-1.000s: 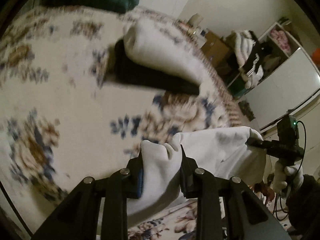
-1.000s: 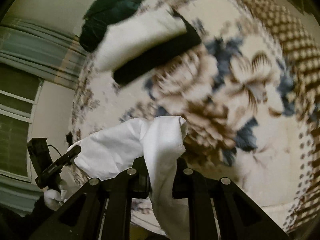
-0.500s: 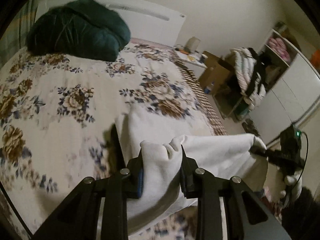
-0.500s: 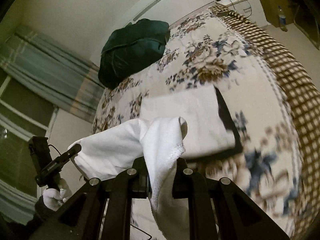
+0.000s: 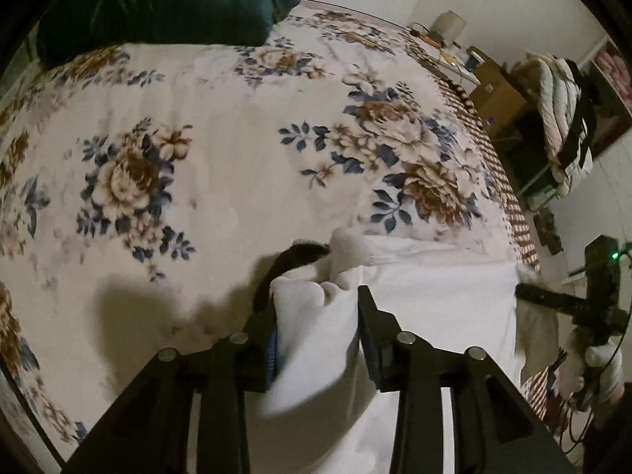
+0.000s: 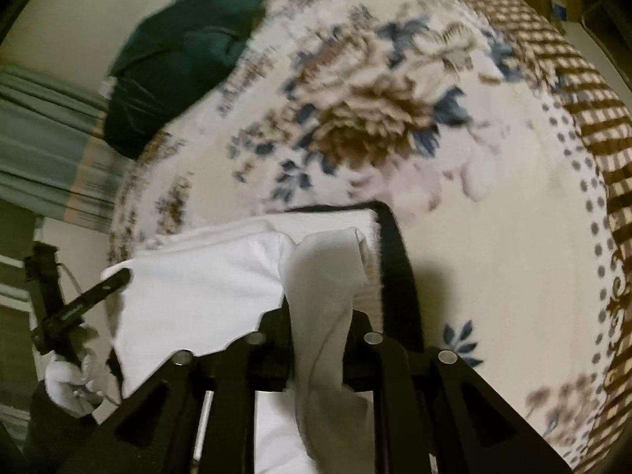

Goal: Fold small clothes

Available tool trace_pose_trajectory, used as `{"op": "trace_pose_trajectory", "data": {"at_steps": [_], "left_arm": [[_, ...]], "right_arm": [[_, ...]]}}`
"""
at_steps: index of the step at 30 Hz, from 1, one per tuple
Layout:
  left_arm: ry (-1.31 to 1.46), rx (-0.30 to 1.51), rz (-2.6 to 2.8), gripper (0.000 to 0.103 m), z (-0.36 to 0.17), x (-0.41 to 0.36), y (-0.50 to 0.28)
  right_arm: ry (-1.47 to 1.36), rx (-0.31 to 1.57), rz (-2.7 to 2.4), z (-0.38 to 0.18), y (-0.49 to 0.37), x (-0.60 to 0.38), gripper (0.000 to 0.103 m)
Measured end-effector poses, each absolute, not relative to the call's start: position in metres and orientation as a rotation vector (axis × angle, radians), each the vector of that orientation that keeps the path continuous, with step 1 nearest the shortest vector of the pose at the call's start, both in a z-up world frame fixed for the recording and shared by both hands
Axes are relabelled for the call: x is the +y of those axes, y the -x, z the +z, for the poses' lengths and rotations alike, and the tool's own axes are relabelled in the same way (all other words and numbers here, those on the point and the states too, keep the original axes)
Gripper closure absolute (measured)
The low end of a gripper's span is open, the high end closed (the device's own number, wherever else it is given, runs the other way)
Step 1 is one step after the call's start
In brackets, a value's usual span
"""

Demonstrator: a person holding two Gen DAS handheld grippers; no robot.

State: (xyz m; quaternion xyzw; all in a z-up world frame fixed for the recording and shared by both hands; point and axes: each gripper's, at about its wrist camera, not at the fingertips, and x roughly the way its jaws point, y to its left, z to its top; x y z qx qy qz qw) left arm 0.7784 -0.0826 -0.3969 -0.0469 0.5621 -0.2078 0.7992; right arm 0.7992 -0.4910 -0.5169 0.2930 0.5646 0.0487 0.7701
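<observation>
A white garment (image 5: 434, 308) is stretched between my two grippers just above a floral bedspread (image 5: 205, 166). My left gripper (image 5: 316, 308) is shut on one bunched corner of it. My right gripper (image 6: 320, 312) is shut on the other corner, which hangs down between its fingers; the garment (image 6: 197, 284) spreads to the left there. Under the garment lies a folded white piece (image 6: 347, 217) on top of a folded black piece (image 6: 399, 276), whose end also shows in the left wrist view (image 5: 300, 254). Each gripper shows in the other's view, held by a gloved hand.
A dark green cushion (image 5: 158, 4) sits at the head of the bed, also in the right wrist view (image 6: 177, 63). A checked bed border (image 6: 572, 98) runs along the edge. Shelves with clothes (image 5: 565, 118) and boxes stand beyond the bed on the right.
Both grippers have come down and forward with the white garment, so the folded white and black pile now lies right under and in front of it. Both grips are unchanged.
</observation>
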Motion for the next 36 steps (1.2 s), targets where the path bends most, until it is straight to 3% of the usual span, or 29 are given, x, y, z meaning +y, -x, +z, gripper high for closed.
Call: {"op": "trace_pose_trajectory", "data": {"at_steps": [2,3,4,5,6,13,22,36], "left_arm": [[0.109,1.195,-0.39,0.052,-0.389,-0.078,-0.773],[0.093,1.181,-0.358,0.044,-0.383,-0.077,-0.767],[0.079,1.169,-0.331,0.027,-0.378,-0.076,-0.765],[0.063,1.147,-0.299,0.011,-0.369,-0.075,-0.757],[0.044,1.117,-0.269,0.007,-0.358,-0.075,-0.747],[-0.028,1.019,-0.157,0.006,-0.312,-0.085,-0.662],[-0.05,1.015,-0.138,0.006,-0.271,-0.092,-0.579],[-0.1,0.855,-0.202,0.006,-0.133,-0.084,-0.438]], "right_arm": [[-0.604,1.244,0.071,-0.52,-0.802,-0.491,0.058],[-0.558,1.246,0.027,-0.516,-0.8,-0.49,0.041],[-0.524,1.234,-0.006,-0.511,-0.796,-0.49,0.017],[-0.48,1.211,-0.043,-0.501,-0.791,-0.488,0.006],[-0.406,1.188,-0.108,-0.489,-0.783,-0.485,0.0],[-0.208,1.107,-0.268,-0.426,-0.71,-0.432,0.0],[-0.198,1.076,-0.284,-0.359,-0.624,-0.374,0.0],[-0.121,0.876,-0.355,-0.185,-0.452,-0.305,0.0]]}}
